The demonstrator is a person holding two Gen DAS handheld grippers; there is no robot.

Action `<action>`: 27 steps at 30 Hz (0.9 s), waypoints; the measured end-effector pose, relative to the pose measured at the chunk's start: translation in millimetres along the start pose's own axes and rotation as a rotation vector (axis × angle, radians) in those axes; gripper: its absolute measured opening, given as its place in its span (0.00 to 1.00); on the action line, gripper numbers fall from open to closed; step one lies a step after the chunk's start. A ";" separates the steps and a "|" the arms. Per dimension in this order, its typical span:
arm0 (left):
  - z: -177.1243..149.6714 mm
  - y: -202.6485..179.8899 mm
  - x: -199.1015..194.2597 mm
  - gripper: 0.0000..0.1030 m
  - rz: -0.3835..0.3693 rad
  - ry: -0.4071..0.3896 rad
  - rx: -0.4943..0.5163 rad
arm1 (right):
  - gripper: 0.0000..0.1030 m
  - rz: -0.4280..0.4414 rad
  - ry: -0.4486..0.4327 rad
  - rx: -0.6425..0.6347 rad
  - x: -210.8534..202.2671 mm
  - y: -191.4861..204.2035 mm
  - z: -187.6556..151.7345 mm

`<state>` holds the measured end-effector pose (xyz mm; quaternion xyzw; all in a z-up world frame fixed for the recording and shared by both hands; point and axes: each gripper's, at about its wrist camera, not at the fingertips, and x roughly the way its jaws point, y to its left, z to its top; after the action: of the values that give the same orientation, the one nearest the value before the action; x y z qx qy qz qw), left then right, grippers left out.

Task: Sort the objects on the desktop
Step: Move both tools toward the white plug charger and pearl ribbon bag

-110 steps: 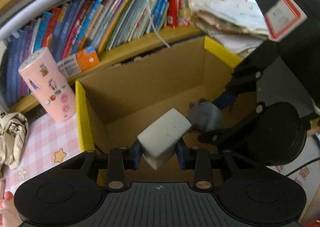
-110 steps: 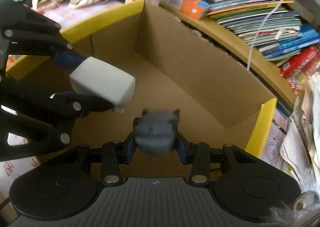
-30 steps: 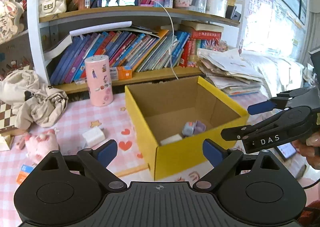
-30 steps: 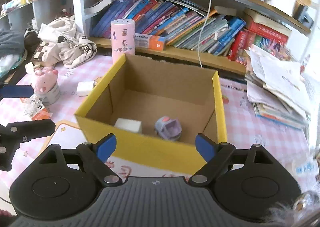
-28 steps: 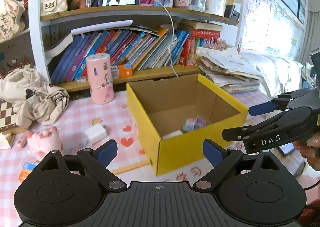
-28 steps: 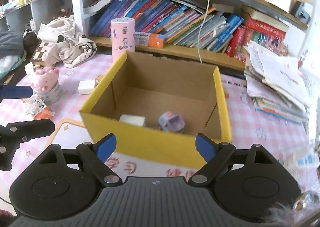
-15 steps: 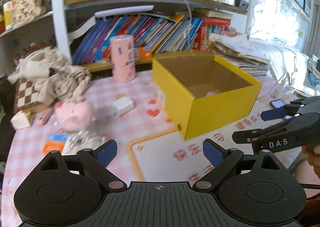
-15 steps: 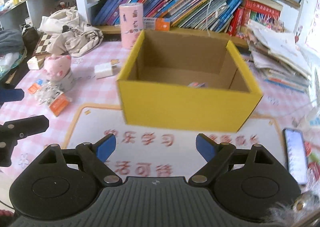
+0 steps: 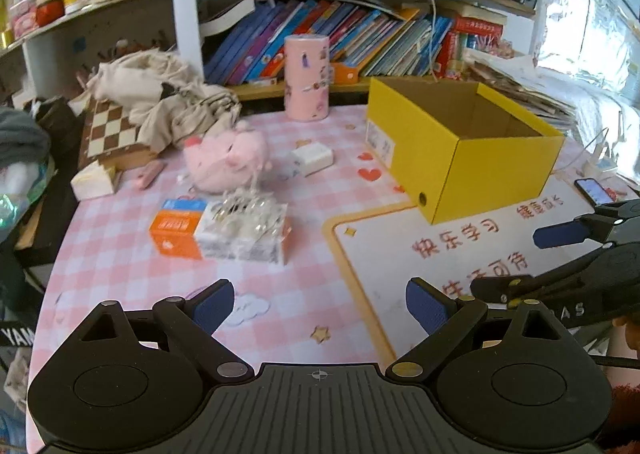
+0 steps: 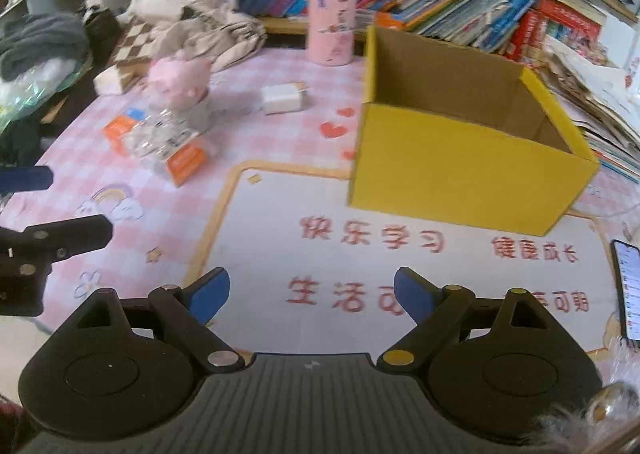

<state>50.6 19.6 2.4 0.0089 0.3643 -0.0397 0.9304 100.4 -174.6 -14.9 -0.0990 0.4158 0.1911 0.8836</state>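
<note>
Box [image 9: 496,162], yellow outside, brown cardboard inside

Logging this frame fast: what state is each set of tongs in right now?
Left tongs: open, holding nothing.
Right tongs: open, holding nothing.

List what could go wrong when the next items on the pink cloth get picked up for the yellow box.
1. The clear crinkly packet lies against the orange box, with the pink plush pig just behind; a grab there may catch or drag a neighbour.
2. Both grippers, left and right, are open and close together; they could collide when reaching.
3. The phone lies near the desk's edge beside the yellow box; a swing could knock it.
</note>
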 end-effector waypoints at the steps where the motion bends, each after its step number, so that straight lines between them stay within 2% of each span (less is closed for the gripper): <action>1: -0.8 1.4 -0.5 0.92 0.002 0.001 0.000 | 0.87 0.005 0.002 -0.008 0.7 3.9 0.0; 8: -4.7 10.1 -3.3 0.92 0.014 0.004 0.001 | 0.87 0.035 0.016 -0.062 5.1 29.4 0.3; 20: -7.2 24.1 2.7 0.96 0.026 0.026 -0.026 | 0.88 0.034 0.026 -0.065 11.1 35.2 7.1; 27: -5.8 27.7 1.1 0.96 0.021 0.008 -0.022 | 0.89 0.028 0.022 -0.081 12.2 40.1 11.0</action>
<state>49.7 47.4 -2.9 0.0027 0.3684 -0.0259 0.9293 98.3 -131.4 -17.9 -0.1308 0.4186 0.2191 0.8716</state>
